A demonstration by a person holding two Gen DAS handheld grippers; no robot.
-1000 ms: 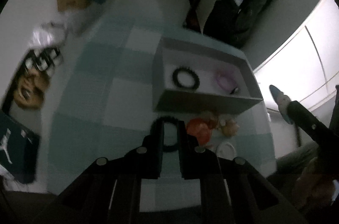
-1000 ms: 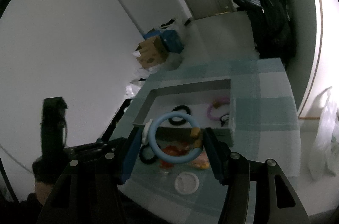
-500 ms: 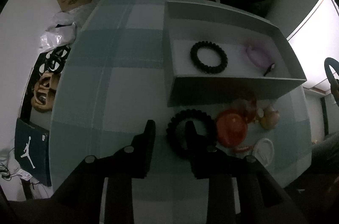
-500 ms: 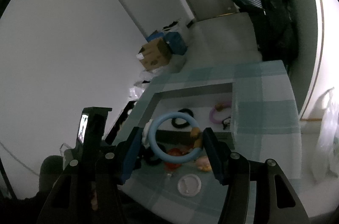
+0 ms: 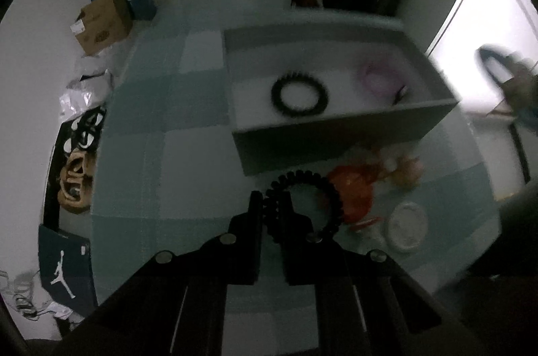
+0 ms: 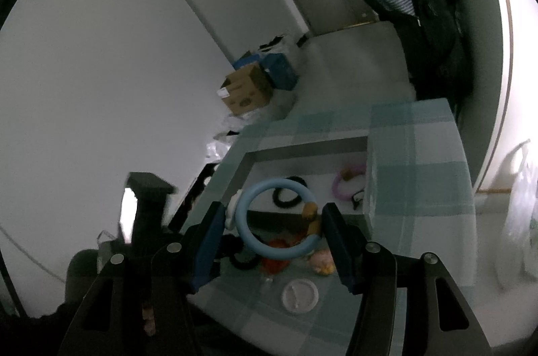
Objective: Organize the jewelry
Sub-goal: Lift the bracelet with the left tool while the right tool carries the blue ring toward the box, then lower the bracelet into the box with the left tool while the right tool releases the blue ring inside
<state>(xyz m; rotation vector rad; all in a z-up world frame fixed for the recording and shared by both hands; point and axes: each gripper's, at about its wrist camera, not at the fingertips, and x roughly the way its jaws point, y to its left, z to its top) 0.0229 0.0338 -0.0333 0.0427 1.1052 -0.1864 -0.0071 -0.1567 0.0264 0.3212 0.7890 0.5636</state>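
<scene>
My left gripper (image 5: 270, 204) is shut on the near-left side of a black beaded bracelet (image 5: 322, 187) that lies on the checked tablecloth in front of a grey box (image 5: 336, 137). Inside the box lie another black beaded bracelet (image 5: 299, 93) and a pink ring (image 5: 380, 78). My right gripper (image 6: 274, 221) is shut on a light blue ring (image 6: 255, 241) with a white charm and a brown bead, held above the table's near edge. The blue ring also shows blurred at the right of the left wrist view (image 5: 497, 70).
An orange-red piece (image 5: 353, 191), a peach-coloured piece (image 5: 407, 171) and a white round lid (image 5: 407, 226) lie right of the held bracelet. Cardboard boxes (image 5: 101, 23) and shoes (image 5: 75, 177) are on the floor at the left. Dark coats (image 6: 427, 2) hang beyond the table.
My left gripper has closed on the black bracelet's left side; half a second ago its fingers straddled the rim, open. My right gripper holds the blue ring almost where it was.
</scene>
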